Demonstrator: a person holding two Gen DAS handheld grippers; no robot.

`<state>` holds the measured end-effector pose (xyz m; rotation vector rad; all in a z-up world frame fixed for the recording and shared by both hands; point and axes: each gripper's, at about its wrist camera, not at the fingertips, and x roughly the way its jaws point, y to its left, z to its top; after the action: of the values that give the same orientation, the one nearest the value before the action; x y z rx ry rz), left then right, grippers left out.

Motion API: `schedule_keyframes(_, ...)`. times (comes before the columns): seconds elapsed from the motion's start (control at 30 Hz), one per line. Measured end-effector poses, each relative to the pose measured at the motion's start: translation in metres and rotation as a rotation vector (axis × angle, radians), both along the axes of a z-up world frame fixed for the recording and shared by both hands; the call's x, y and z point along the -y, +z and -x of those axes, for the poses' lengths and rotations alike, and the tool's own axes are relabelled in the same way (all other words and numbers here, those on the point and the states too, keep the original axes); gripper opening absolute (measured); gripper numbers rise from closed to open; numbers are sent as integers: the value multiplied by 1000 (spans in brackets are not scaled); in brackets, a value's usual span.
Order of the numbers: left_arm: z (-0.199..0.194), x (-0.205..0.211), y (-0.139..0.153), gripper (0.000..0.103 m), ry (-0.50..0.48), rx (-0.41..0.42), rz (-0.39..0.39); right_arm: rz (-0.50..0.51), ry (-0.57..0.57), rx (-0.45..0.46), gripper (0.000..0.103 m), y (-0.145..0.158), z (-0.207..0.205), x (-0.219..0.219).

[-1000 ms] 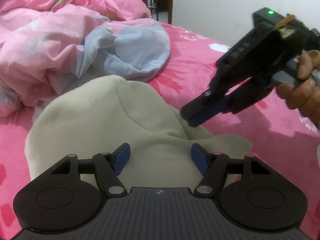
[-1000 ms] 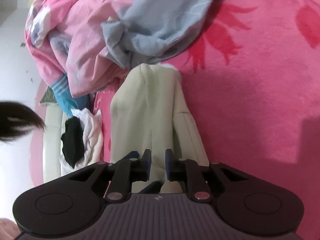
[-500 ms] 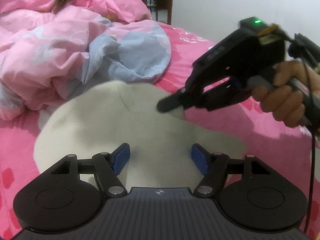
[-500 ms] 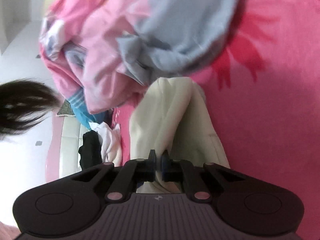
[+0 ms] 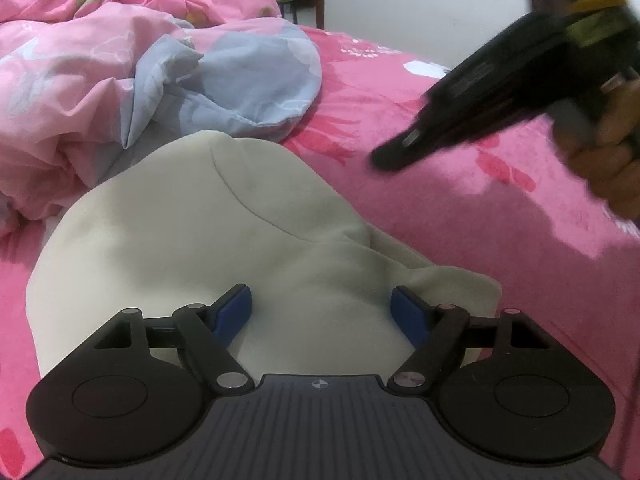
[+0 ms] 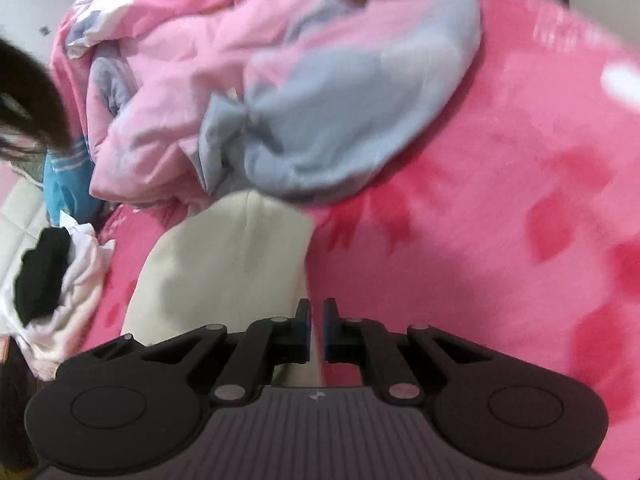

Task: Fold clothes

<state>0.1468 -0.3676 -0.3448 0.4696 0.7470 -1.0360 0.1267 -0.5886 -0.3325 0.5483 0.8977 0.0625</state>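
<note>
Left wrist: left claw spread wide over cream garment on pink bed; right claw now lifted clear. Right wrist: right claw nearly closed, empty; fold released, garment stays doubled.

A pink blanket with red flowers covers the bed. On its far side lies a crumpled pink and grey-blue duvet. Beside the duvet, at the blanket's left edge, lie black and white clothes and a striped blue cloth.
</note>
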Motion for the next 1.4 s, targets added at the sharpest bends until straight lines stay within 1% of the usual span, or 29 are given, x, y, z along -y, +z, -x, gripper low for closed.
schedule_keyframes(0.2, 2, -2, -4, 78, -11, 11, 25, 127, 213, -69, 5, -17, 23, -35)
schedule_keyframes(0.27, 3, -2, -7, 79, -24, 8, 23, 164, 277, -91, 6, -23, 30, -46)
schedule_keyframes(0.33, 5, -3, -8, 79, -28, 21, 33, 109, 210, -81, 5, -27, 33, -39)
schedule_keyframes(0.37, 3, -4, -7, 79, -25, 15, 40, 83, 181, -101, 5, -26, 32, -35)
schedule_keyframes(0.47, -7, -12, 4, 78, 14, -49, 56, 75, 142, -108, 7, -21, 33, -34)
schedule_keyframes(0.5, -11, -18, 10, 78, 39, -74, 65, 85, 141, -107, 7, -20, 34, -35)
schedule_keyframes(0.57, -20, -39, 29, 78, 124, -120, 107, 118, 122, -102, 8, -8, 33, -37)
schedule_keyframes(0.63, -31, -68, 47, 78, 224, -163, 156, 193, 90, -73, 8, 11, 36, -40)
schedule_keyframes(0.67, -36, -85, 54, 78, 274, -186, 173, 212, 85, -56, 8, 22, 38, -43)
schedule_keyframes(0.73, -45, -117, 61, 77, 373, -232, 197, 233, 94, -27, 8, 37, 39, -54)
schedule_keyframes(0.77, -49, -132, 63, 74, 414, -250, 202, 235, 106, -15, 8, 43, 38, -63)
schedule_keyframes(0.8, -51, -143, 61, 73, 439, -262, 196, 237, 118, -3, 8, 49, 38, -71)
schedule_keyframes(0.87, -51, -156, 55, 72, 439, -287, 178, 242, 143, 21, 8, 61, 37, -88)
schedule_keyframes(0.93, -48, -159, 47, 71, 408, -323, 159, 249, 167, 43, 8, 72, 36, -105)
schedule_keyframes(1.0, -43, -158, 37, 71, 373, -351, 132, 275, 197, 36, 8, 70, 30, -120)
schedule_keyframes(1.03, -40, -157, 31, 71, 366, -343, 112, 286, 210, 30, 8, 67, 28, -127)
schedule_keyframes(1.1, -36, -157, 20, 73, 364, -324, 95, 342, 250, -14, 8, 47, 23, -140)
schedule_keyframes(1.13, -36, -159, 14, 77, 367, -328, 101, 371, 271, -37, 8, 36, 21, -146)
schedule_keyframes(1.17, -36, -160, 8, 79, 367, -344, 109, 405, 301, -74, 8, 18, 18, -151)
schedule_keyframes(1.2, -38, -162, 3, 80, 368, -357, 118, 422, 308, -66, 8, 7, 17, -151)
schedule_keyframes(1.23, -39, -164, -1, 84, 372, -360, 126, 417, 303, -77, 8, 8, 14, -150)
schedule_keyframes(1.27, -40, -165, -3, 85, 371, -362, 131, 412, 298, -89, 8, 9, 11, -149)
schedule_keyframes(1.3, -40, -165, -2, 86, 366, -362, 131, 409, 293, -100, 8, 11, 9, -148)
schedule_keyframes(1.37, -42, -166, 0, 85, 361, -364, 132, 452, 298, -116, 9, 25, 8, -155)
schedule_keyframes(1.4, -42, -167, 3, 85, 365, -365, 129, 471, 307, -89, 9, 35, 12, -161)
